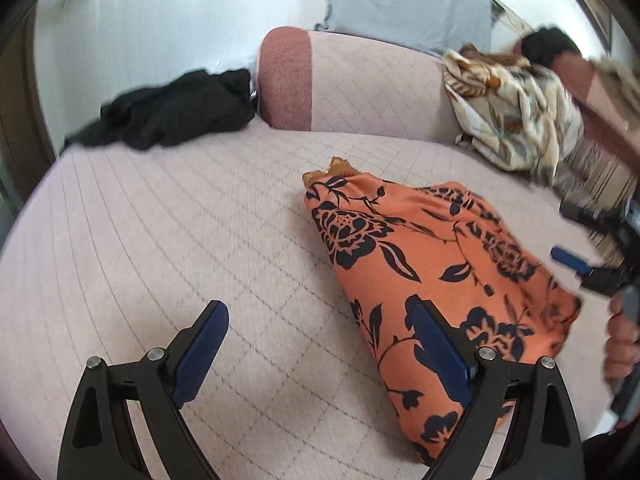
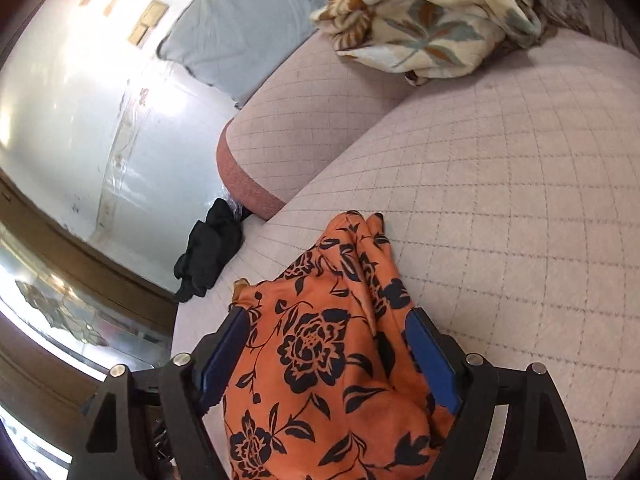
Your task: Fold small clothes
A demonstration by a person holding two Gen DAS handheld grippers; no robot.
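1. Quilted pink mattress [image 1: 168, 240] is taken as the work surface; a matching bolster with a rust-red end [image 1: 286, 76] lies along its far side, and a grey cushion [image 1: 404, 0] is seen behind it
2. Orange floral garment [image 1: 420, 264] lies on the mattress, gathered into a narrow folded strip; judged part-folded, not yet squared off or set aside
3. Cream leaf-print garment [image 2: 432, 20] is heaped unfolded against the bolster; judged still to be done
4. Black garment [image 1: 172, 112] is crumpled at the mattress edge near the bolster's red end; judged still to be done
5. Left gripper [image 1: 320, 344]: fingers held wide apart, nothing between them; the right-hand finger overlaps the orange cloth in view, contact cannot be confirmed
6. Right gripper [image 2: 326, 360]: fingers spread wide with the orange cloth lying between them; the pads are not seen pressing it, so it is read as not clamped
7. Hidden or unclear: the near end of the orange garment is cut off by the gripper bodies; its garment type cannot be told; the right edge of the left wrist view is motion-blurred; a hand [image 1: 622, 340] is only partly seen there
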